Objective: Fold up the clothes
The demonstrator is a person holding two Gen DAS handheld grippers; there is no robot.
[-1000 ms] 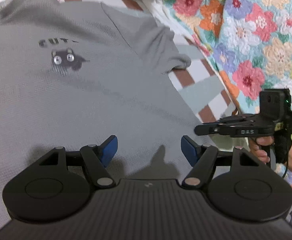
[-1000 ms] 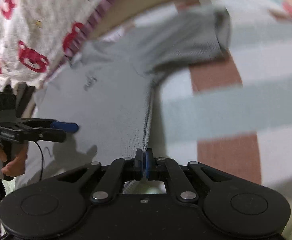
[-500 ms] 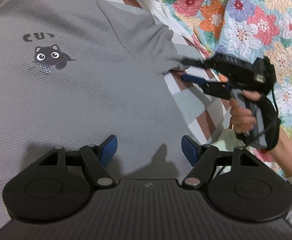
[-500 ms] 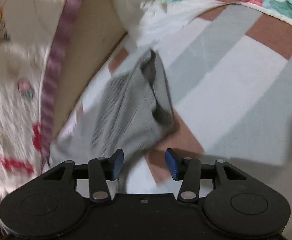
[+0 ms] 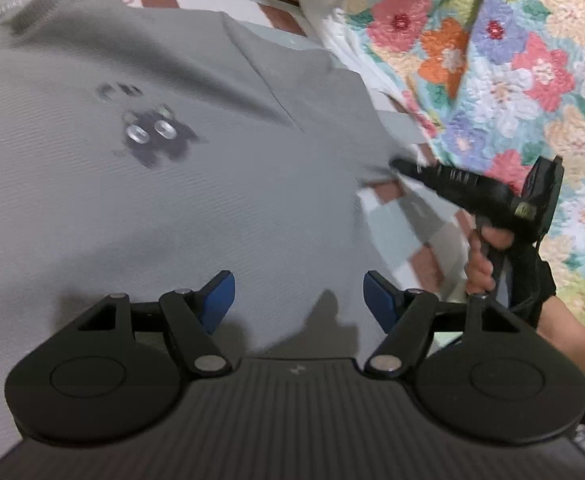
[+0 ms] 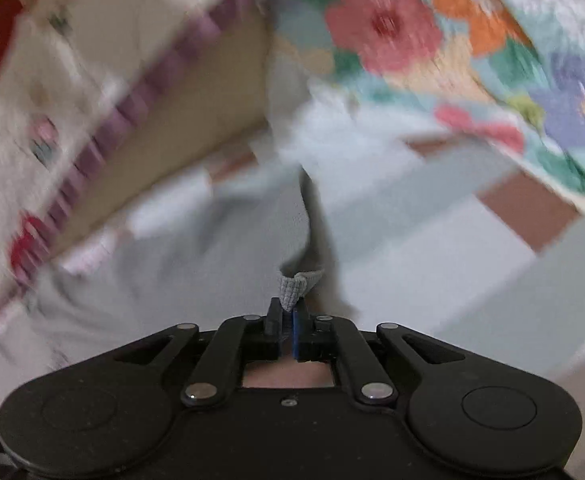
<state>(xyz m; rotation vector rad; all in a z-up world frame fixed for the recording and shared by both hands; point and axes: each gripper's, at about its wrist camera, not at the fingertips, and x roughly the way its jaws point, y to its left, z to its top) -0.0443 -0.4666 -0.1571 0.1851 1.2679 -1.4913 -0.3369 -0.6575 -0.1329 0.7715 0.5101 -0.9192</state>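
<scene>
— Shirt (image 5: 180, 200) lies flat on the striped bed (image 5: 404, 216), see?
— Yes. Right gripper (image 6: 287, 312) pinches its sleeve edge tight. Left gripper (image 5: 298, 294) hangs wide open above, holding nothing.

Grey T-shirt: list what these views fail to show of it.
- Lettering above the cat print on the grey T-shirt: motion-blurred, left wrist view.
- Hem: behind the left hand-held gripper.
- Sleeve pinched by the right hand-held gripper: the rest blurred.
</scene>
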